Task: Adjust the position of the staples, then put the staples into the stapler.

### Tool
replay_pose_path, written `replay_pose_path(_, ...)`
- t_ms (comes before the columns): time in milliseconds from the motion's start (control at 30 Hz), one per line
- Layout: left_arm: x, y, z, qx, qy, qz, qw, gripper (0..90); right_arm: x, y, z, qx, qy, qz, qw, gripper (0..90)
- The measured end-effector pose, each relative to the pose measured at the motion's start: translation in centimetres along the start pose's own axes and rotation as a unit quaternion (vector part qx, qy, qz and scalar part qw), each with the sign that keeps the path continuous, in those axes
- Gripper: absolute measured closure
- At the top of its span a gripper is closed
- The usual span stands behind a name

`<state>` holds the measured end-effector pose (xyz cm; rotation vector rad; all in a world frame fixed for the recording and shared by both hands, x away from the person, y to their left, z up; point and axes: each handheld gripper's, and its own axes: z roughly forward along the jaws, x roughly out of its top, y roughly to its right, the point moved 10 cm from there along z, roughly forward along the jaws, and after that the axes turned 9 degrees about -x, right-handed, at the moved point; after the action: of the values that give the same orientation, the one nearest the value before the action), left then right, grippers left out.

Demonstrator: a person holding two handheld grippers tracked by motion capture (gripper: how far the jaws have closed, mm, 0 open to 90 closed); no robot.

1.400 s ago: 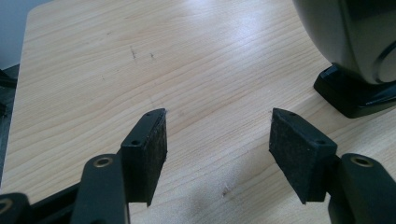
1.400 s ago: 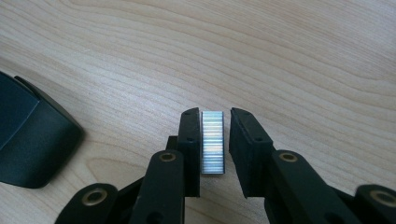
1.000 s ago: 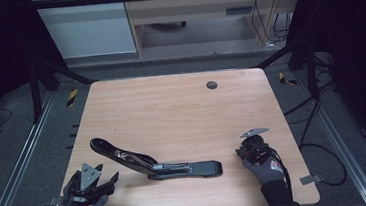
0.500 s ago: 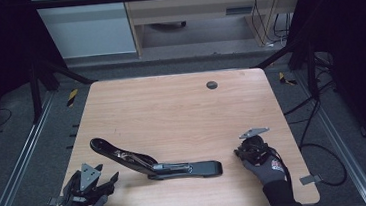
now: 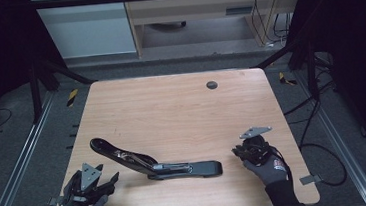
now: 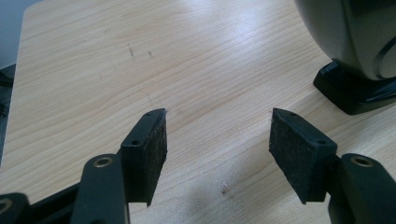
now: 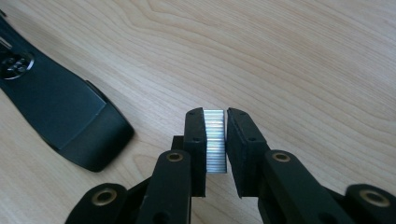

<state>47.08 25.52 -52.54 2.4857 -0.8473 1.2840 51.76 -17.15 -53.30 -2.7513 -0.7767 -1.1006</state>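
Nothing much has shifted since the earlier frames: both hands sit where they were at the near edge of the table (image 5: 170, 99), and the opened stapler (image 5: 156, 163) lies unmoved between them.

Nearest, the right gripper (image 7: 215, 140) pinches a strip of staples (image 7: 215, 142) flat between its pads, silver ridges showing in the gap. That strip looks light and stiff but brittle; it would likely snap into short sections if squeezed across its length or twisted, so gripping its two flat sides, as now, suits it. The smooth metal could slide under a loose hold.

On the other side, the left gripper (image 6: 217, 140) has its jaws spread with bare wood between them, close beside the stapler's raised black arm (image 6: 355, 46).

Between the hands, the stapler rests hinged open, its base flat toward the right gripper and its arm angled off to the left. Beyond it the tabletop runs bare to a small dark grommet (image 5: 211, 85) near the far edge.
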Motion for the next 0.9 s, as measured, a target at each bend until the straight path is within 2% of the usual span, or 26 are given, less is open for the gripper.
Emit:
replay_pose_path(67,0.0,0.0,0.0,0.001,0.000,0.000,1.0000,36.7,0.1,-0.2,-0.1,0.003,0.001,0.002,1.0000,78.5)
replay_pose_path(233,-0.1,0.0,0.0,-0.002,-0.001,-0.001,1.0000,36.7,0.9,-1.1,-0.7,0.017,0.017,-0.019,0.9995,78.5)
replay_pose_path(300,-0.1,0.0,0.0,-0.002,-0.001,-0.002,1.0000,36.6,1.0,-1.3,-0.8,0.020,0.018,-0.017,0.9995,78.5)
replay_pose_path(400,-0.1,0.0,0.0,-0.002,-0.001,-0.003,1.0000,36.7,1.3,-1.9,-0.9,0.026,0.022,-0.029,0.9990,78.5)
replay_pose_path(500,-0.1,-0.1,0.0,-0.001,0.000,-0.005,1.0000,36.7,1.7,-2.4,-1.2,0.035,0.026,-0.028,0.9987,78.5)
replay_pose_path(833,-0.1,0.0,0.2,-0.003,-0.001,-0.004,1.0000,36.6,3.4,-4.4,-2.2,0.064,0.047,-0.071,0.9943,78.5)
replay_pose_path(900,-0.1,-0.1,0.2,-0.002,-0.003,-0.003,1.0000,36.6,3.7,-4.5,-2.3,0.069,0.051,-0.071,0.9938,78.5)
